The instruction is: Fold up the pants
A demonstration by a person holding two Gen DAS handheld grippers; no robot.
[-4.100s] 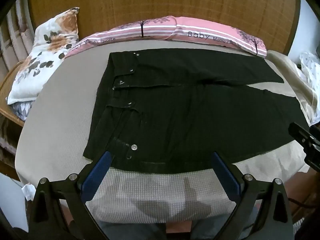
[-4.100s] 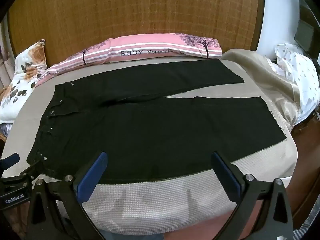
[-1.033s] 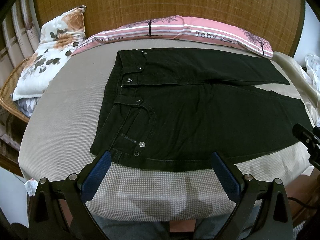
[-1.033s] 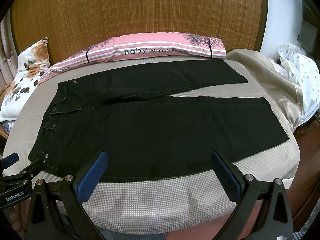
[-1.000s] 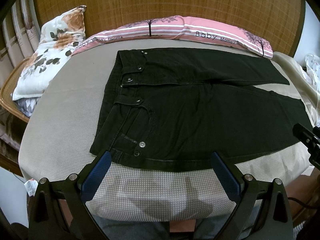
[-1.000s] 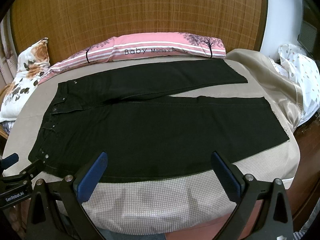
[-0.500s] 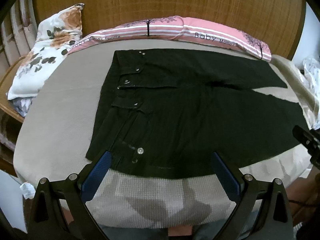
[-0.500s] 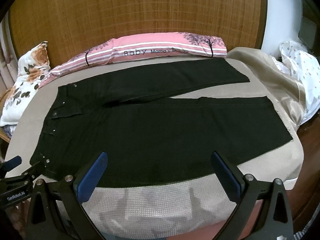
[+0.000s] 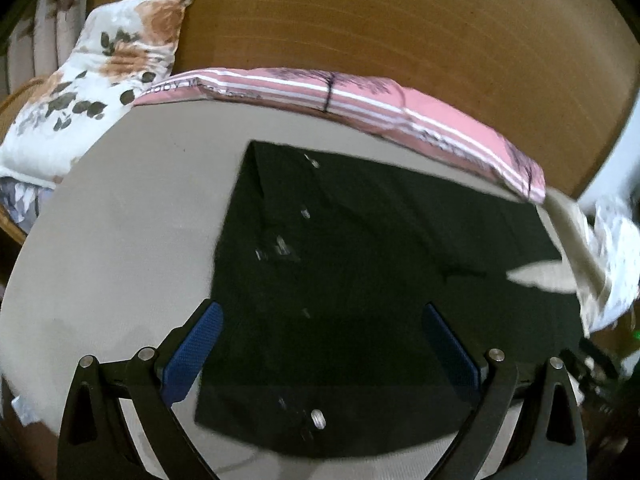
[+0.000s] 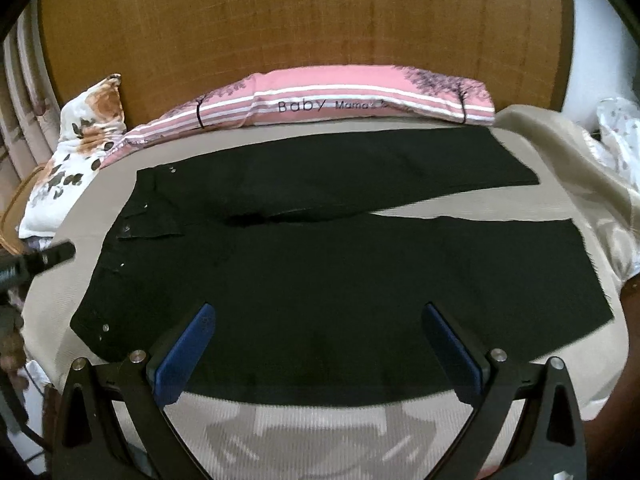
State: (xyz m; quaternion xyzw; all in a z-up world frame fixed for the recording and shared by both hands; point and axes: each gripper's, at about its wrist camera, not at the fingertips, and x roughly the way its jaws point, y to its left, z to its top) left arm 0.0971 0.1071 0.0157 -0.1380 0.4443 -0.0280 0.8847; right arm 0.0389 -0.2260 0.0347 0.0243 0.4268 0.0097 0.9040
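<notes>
Black pants [image 10: 340,264] lie flat on the beige bed, waistband to the left, the two legs spread apart toward the right. In the blurred left wrist view the pants [image 9: 360,280] fill the middle, and my left gripper [image 9: 320,348] hangs open over the waistband end with nothing between its blue pads. My right gripper [image 10: 316,344] is open above the near leg's front edge, holding nothing. The tip of the left gripper [image 10: 52,256] shows at the left edge of the right wrist view.
A pink striped pillow [image 10: 340,100] lies along the wooden headboard [image 10: 300,20]. A floral pillow [image 10: 80,140] sits at the back left. A cream blanket [image 10: 580,168] and a spotted white cloth [image 10: 618,128] lie at the right. The bed's near edge [image 10: 320,432] is bare sheet.
My left gripper has moved forward over the waistband and tilted, blurring its view. My right gripper has come slightly closer to the near leg. The pants lie as before.
</notes>
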